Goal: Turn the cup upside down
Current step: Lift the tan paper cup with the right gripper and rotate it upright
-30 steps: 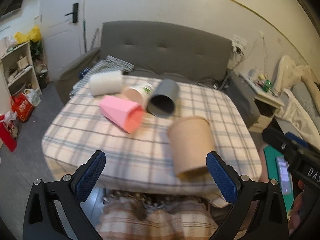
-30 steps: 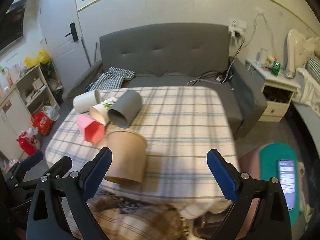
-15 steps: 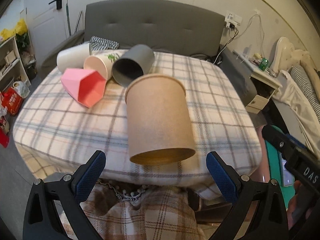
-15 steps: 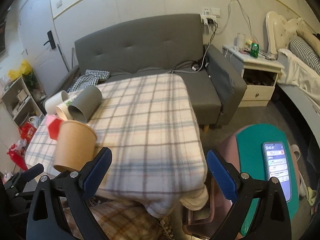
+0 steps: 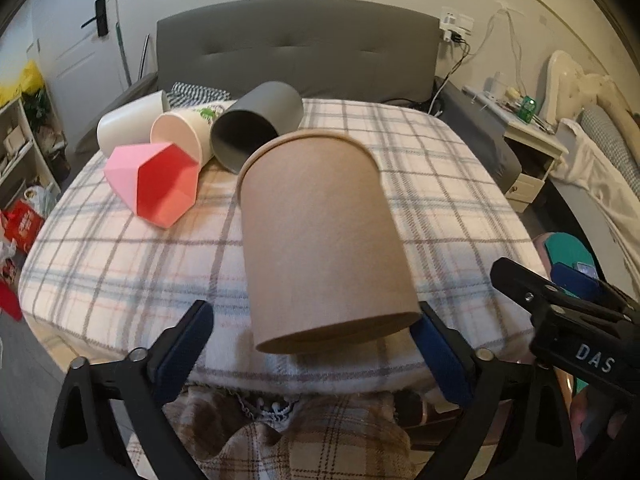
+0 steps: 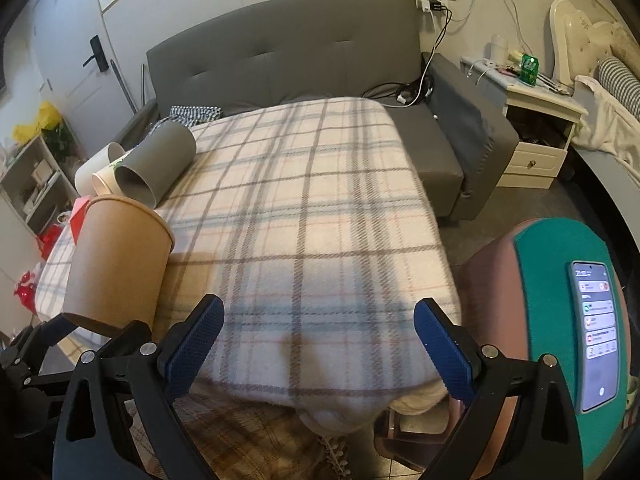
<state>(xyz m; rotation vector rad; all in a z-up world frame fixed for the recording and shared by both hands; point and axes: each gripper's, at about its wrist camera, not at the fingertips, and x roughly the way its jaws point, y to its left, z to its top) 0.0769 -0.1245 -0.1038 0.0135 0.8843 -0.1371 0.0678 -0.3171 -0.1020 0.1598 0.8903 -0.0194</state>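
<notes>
A brown paper cup (image 5: 320, 236) lies tilted on the plaid-covered table (image 5: 460, 200), its base end nearest my left gripper (image 5: 310, 354) and its wider rim pointing away. The left gripper is open, its blue pads on either side of the cup's base; the right pad looks close to the cup, contact unclear. The cup also shows in the right wrist view (image 6: 116, 264) at the left. My right gripper (image 6: 318, 350) is open and empty over the table's near edge, to the right of the cup.
A pink faceted cup (image 5: 154, 182), a white printed cup (image 5: 182, 136), a plain white cup (image 5: 130, 122) and a grey cup (image 5: 254, 126) lie on their sides at the table's far left. A grey sofa (image 6: 280, 56) stands behind. A phone (image 6: 598, 332) rests on a green stool at right.
My left gripper has moved closer to the brown cup, which now sits between its pads. My right gripper has drifted right and turned toward the table's right half.
</notes>
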